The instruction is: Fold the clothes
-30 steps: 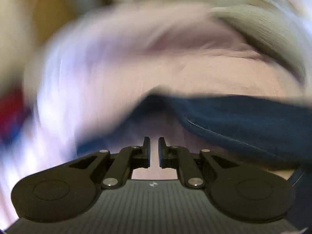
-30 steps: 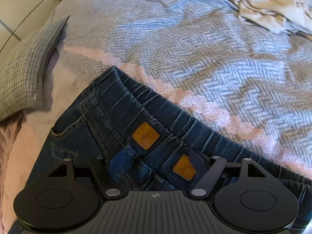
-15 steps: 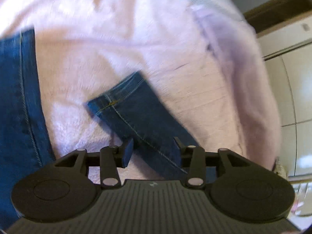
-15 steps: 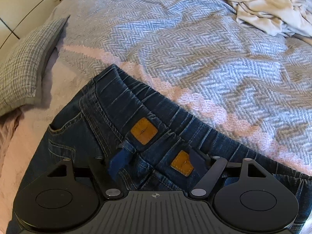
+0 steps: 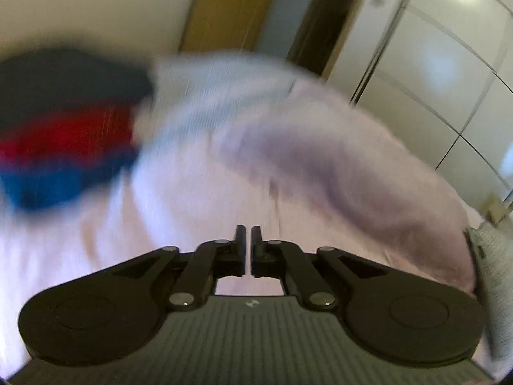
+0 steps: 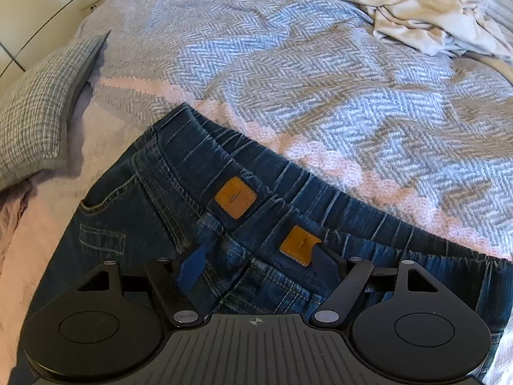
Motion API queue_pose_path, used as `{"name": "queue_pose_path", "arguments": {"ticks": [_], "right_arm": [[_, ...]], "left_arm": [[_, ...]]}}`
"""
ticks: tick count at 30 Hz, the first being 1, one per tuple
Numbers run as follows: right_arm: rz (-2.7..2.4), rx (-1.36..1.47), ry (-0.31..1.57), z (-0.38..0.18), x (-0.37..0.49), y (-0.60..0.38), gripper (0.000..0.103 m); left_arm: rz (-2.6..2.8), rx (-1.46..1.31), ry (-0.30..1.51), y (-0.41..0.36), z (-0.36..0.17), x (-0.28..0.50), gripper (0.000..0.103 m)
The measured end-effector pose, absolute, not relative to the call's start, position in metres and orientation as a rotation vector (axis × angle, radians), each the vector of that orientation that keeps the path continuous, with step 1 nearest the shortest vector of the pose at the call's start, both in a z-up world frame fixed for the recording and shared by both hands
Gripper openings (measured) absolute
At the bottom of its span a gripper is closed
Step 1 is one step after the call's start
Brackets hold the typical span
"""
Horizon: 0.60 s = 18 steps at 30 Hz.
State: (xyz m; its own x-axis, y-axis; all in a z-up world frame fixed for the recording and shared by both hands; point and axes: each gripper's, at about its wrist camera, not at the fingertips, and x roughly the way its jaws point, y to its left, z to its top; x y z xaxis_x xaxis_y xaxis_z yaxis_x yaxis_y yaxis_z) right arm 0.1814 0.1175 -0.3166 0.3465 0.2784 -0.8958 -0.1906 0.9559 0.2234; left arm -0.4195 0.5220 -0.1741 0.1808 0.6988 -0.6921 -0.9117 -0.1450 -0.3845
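Observation:
Dark blue jeans (image 6: 179, 199) lie flat on the bed, waistband up, with two tan patches (image 6: 235, 197) on it. My right gripper (image 6: 261, 263) hovers over the waistband with its jaws wide apart; the fingertips (image 6: 192, 266) rest at or just above the denim, gripping nothing. In the blurred left wrist view, my left gripper (image 5: 248, 237) is shut with only a thin slit between its pads and nothing in it, above a pink blanket (image 5: 320, 160). The jeans do not show in that view.
A grey herringbone bedspread (image 6: 288, 64) covers the bed beyond the jeans. A grey checked pillow (image 6: 35, 112) lies at left and a crumpled cream garment (image 6: 416, 9) at far right. A blurred red and blue cloth (image 5: 64, 141) and pale cloth (image 5: 218, 77) lie left; wardrobe doors (image 5: 433, 64) stand behind.
Half a second ago the left jaws stood open around a jeans leg hem; now they are shut and empty, and the view has swung away over the pink blanket. The right gripper barely shifted.

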Motion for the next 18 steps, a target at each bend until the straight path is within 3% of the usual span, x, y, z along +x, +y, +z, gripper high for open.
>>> {"name": "queue_pose_path", "arguments": {"ticks": [2, 3, 7, 12, 14, 16, 18], "right_arm": [[0.316, 0.054, 1.17, -0.316, 0.177, 0.12, 0.077], [0.322, 0.039, 1.166, -0.316, 0.174, 0.122, 0.077], [0.319, 0.017, 1.161, -0.317, 0.17, 0.125, 0.077], [0.314, 0.0, 1.156, -0.319, 0.168, 0.128, 0.077], [0.319, -0.006, 1.152, -0.319, 0.167, 0.127, 0.077], [0.326, -0.009, 1.148, -0.32, 0.166, 0.127, 0.077], [0.334, -0.004, 1.148, -0.319, 0.166, 0.125, 0.077]], "left_arm": [[1.4, -1.146, 0.281, 0.501, -0.197, -0.417, 0.023], [1.387, -1.236, 0.274, 0.49, -0.208, -0.415, 0.028], [1.365, -1.539, 0.148, 0.459, -0.252, -0.415, 0.033], [1.464, -1.589, 0.023, 0.463, -0.281, -0.421, 0.037], [1.49, -1.565, 0.04, 0.475, -0.287, -0.419, 0.029], [1.483, -1.442, 0.121, 0.494, -0.281, -0.412, 0.0], [1.437, -1.249, 0.15, 0.51, -0.257, -0.405, 0.0]]}}
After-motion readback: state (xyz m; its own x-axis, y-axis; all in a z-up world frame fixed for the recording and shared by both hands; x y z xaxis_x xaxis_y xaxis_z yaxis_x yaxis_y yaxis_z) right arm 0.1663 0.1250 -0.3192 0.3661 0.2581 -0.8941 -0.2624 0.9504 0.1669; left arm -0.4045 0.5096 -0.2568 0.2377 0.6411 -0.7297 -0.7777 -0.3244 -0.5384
